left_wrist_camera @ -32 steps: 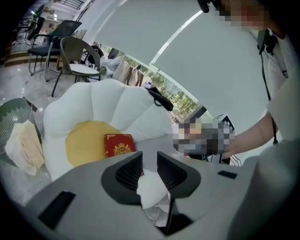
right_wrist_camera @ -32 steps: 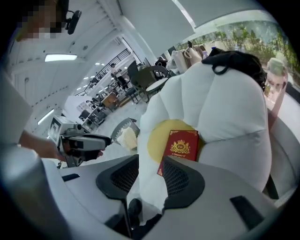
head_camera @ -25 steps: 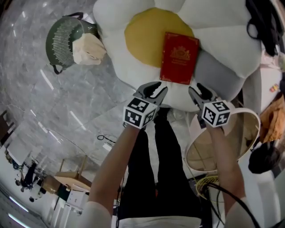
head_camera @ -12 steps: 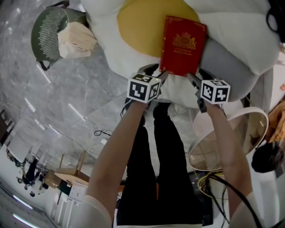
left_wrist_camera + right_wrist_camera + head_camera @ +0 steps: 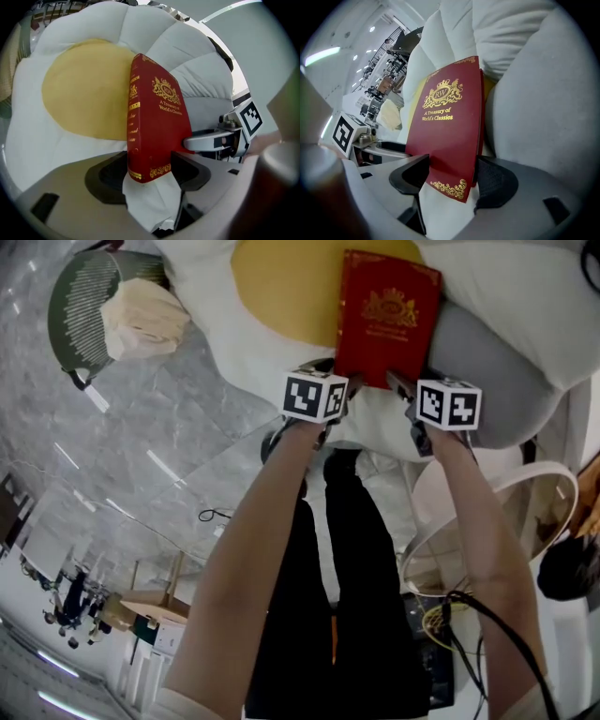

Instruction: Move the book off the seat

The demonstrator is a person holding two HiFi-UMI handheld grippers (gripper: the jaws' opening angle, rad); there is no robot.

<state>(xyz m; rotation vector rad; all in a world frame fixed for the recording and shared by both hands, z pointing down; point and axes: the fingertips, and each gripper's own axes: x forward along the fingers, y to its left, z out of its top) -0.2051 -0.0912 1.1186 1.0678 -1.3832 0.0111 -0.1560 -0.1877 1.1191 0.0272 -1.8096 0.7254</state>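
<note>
A red hardback book (image 5: 389, 315) with gold print lies on a flower-shaped seat cushion (image 5: 272, 362) with white petals and a yellow centre (image 5: 281, 287). My left gripper (image 5: 326, 371) is at the book's near left corner. Its jaws are opening, and the spine corner (image 5: 150, 164) stands between the pads without being pressed. My right gripper (image 5: 405, 385) is at the near right corner. Its jaws are also opening, with the cover corner (image 5: 452, 180) between them. The book (image 5: 445, 122) leans against a grey petal (image 5: 543, 108).
A green wire basket (image 5: 80, 310) with a beige cloth (image 5: 141, 315) sits on the marble floor at the left. A round white-rimmed side table (image 5: 539, 484) stands at the right. The person's dark-trousered legs (image 5: 347, 596) are below the seat's near edge.
Both grippers have moved forward from short of the seat to the book's near edge. Their jaws have spread and now straddle the book's two near corners.
</note>
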